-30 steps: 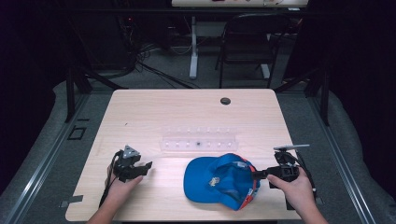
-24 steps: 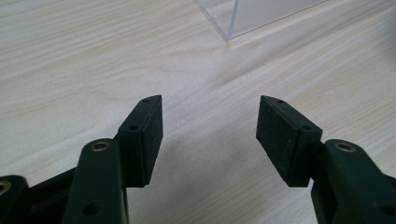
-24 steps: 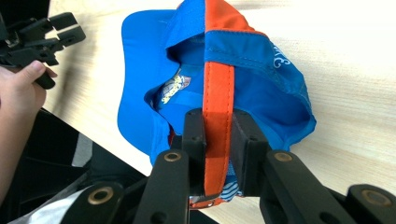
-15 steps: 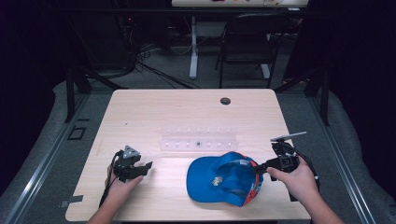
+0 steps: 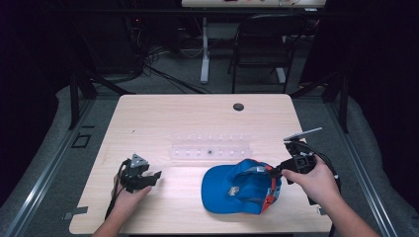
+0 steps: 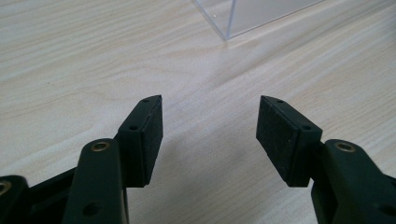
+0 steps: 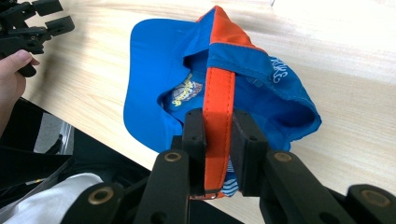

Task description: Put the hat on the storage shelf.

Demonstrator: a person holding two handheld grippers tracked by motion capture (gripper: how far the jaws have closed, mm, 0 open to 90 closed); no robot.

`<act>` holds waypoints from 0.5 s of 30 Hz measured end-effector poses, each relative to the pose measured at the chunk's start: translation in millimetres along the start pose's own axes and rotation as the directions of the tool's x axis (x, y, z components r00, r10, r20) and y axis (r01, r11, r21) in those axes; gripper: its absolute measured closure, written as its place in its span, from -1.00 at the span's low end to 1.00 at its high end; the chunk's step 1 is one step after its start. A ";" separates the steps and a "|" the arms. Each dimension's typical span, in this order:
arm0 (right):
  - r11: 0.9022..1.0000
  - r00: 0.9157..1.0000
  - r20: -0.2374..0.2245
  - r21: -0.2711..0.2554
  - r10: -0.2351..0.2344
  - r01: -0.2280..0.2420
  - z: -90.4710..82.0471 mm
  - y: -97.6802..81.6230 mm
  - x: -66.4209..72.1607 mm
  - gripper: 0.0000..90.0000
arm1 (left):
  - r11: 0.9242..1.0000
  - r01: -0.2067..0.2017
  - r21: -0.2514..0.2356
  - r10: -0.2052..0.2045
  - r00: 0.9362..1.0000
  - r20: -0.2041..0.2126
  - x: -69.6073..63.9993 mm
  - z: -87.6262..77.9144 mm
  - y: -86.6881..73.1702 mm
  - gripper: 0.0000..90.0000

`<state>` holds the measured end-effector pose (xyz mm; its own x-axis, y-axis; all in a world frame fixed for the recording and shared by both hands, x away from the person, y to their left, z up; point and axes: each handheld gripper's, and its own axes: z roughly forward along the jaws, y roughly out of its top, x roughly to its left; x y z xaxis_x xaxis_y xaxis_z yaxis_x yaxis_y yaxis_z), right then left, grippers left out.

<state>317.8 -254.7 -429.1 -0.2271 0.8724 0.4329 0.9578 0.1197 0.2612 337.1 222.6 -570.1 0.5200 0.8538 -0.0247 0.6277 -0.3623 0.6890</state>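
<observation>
Since a second ago the cap [image 5: 242,186] has slid toward the table's right edge, drawn along by the right gripper [image 5: 277,171], and its crown now sits more upright; the left gripper [image 5: 148,177] has stayed where it was.

Nearest, in the right gripper view, the two black jaws are pressed onto the cap's orange back strap [image 7: 217,121], a flat woven band with stitched edges that runs up between the pads to the crown. Around it the blue cloth folds softly, the rounded brim [image 7: 144,93] lies flat on the wood, and an embroidered patch shows inside the hollow. The cap lies at the near right part of the table [image 5: 197,118], just beside the right hand [image 5: 316,182].

At the near left, the left hand [image 5: 126,202] holds its gripper low over the bare wood. In the left gripper view the jaws stand wide apart with nothing between them, their matte black pads [image 6: 152,135] blocky and square-cornered above pale, fine-grained laminate.

Farther off, mid-table, lies a long clear plastic tray [image 5: 210,148] with a row of small compartments; its sharp transparent corner shows in the left gripper view. Beyond it, near the far edge, is a small round dark grommet [image 5: 238,106].
</observation>
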 end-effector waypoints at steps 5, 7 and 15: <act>1.000 1.000 0.018 0.008 0.008 -0.008 -6.3 6.0 4.2 0.72 | 1.000 0.002 0.000 -0.002 1.000 0.000 -0.1 0.1 0.0 -0.08; 1.000 1.000 0.018 0.018 0.004 -0.004 -9.0 7.7 5.1 0.72 | 1.000 0.000 -0.001 0.000 1.000 0.000 0.0 0.0 0.1 -0.08; 0.999 1.000 0.028 0.032 -0.003 0.002 -20.2 13.0 13.3 0.72 | 1.000 -0.001 0.001 0.001 1.000 -0.001 -0.8 0.0 0.0 -0.08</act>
<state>323.6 -251.1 -402.5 -0.2249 0.8850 0.4078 0.9625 0.1366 0.2343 336.7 221.9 -570.1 0.5197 0.8540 -0.0236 0.6280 -0.3632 0.6883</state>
